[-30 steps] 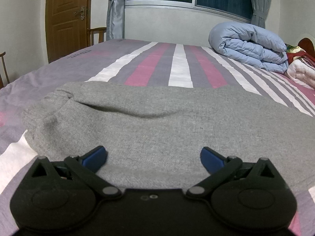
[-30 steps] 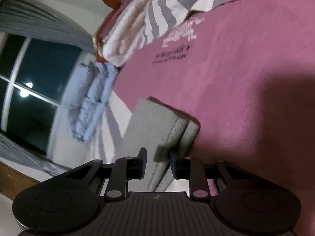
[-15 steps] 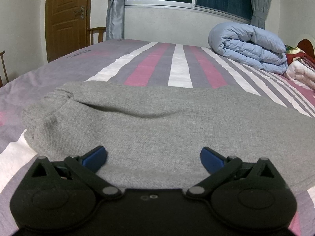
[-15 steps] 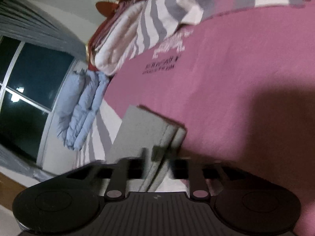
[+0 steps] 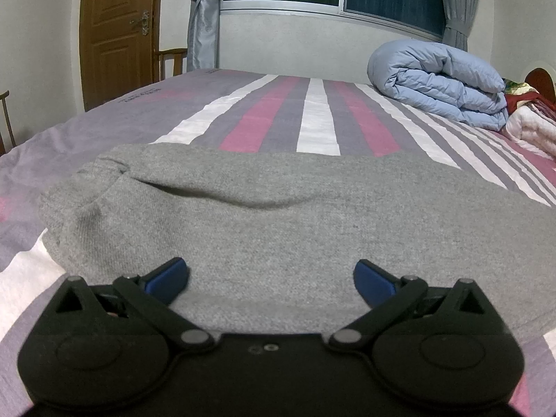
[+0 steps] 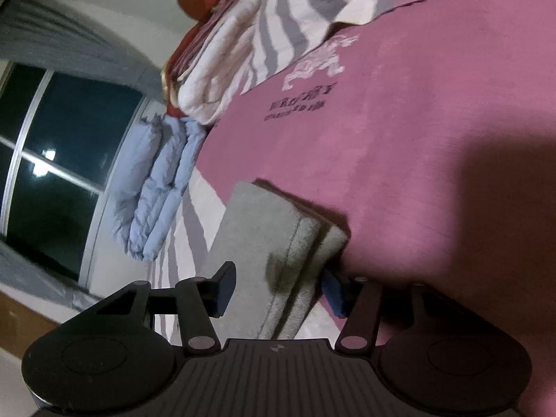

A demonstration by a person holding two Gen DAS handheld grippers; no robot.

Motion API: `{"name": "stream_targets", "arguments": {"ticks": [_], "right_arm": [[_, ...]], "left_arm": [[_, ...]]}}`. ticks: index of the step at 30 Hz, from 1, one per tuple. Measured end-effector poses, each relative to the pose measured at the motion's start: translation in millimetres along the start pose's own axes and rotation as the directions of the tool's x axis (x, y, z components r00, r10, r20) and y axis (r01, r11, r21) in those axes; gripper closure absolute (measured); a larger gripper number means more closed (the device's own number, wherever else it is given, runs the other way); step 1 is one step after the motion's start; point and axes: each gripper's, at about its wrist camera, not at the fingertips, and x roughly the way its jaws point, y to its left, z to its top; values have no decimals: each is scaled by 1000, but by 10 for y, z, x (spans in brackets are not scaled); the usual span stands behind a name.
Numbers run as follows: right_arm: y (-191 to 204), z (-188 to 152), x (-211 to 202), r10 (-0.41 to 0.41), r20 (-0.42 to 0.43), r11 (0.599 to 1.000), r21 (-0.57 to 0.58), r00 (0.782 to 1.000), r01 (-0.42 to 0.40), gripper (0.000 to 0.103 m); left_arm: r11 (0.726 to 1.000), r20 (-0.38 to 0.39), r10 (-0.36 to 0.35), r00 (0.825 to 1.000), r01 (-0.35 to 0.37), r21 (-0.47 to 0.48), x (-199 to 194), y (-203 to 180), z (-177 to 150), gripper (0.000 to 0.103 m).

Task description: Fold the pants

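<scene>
In the left wrist view, the grey pants [image 5: 278,215] are observed lying folded on a bed sheet [image 5: 316,118] striped in white, pink and mauve-grey. The fabric is a soft, heathered knit with a fine ribbed weave; a long shallow crease is noted across the upper layer, and the left end is rounded and slightly bunched. The left gripper [image 5: 271,276] is held low over the near edge of the garment, its black linkage arms spread and its blue-padded fingers [image 5: 166,278] set wide apart, with nothing clamped between them. A rolled, quilted pale-blue duvet [image 5: 438,83] is recorded at the far right of the bed, with a brown panelled door [image 5: 114,31] and grey curtains beyond. In the right wrist view, which is rolled sideways, the folded end of the pants [image 6: 267,239] is seen as a thick, layered edge with a corded seam, resting where the pink sheet [image 6: 399,139] meets the stripes. The right gripper [image 6: 278,288] is positioned astride this edge, its jaws parted with the stacked layers between them; the left pad stands clear of the cloth, while contact at the right pad cannot be determined, since it is partly hidden behind the fold. Printed lettering and a pale emblem are visible on the pink cloth, though too blurred to be read.
</scene>
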Motion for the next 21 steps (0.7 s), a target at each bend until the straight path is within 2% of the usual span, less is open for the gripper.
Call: {"name": "stream_targets", "arguments": {"ticks": [2,4,8,11,14,16,21], "right_arm": [[12,-6,54,3,-9,1000,-25,1000,-4,54],[17,-15,113,-15,-22,998,-54,1000,14,70],[37,-16,141,-11,-30,997,-72,999,9,81],[199,-43,66,9,-4,994,-105,1000,-10,84],[486,-79,11,32,5,984,-176,999,-31,85],[784,-138,9,38,-5,968,-248,999,-38,85],[1574,-504,154,110,-73,924,-360,991,-129,85]], "left_arm": [[1000,-1,4,1000,-4,3,2,-1,1,6],[1000,0,7,1000,-7,6,4,-2,2,6],[1000,0,12,1000,-12,6,-5,-1,13,6],[1000,12,29,1000,-29,6,-52,-3,37,7],[997,79,79,994,-80,15,-210,12,70,7],[996,102,90,991,-90,-4,-304,69,107,6],[988,104,140,985,-132,-83,-451,336,130,6]]}}
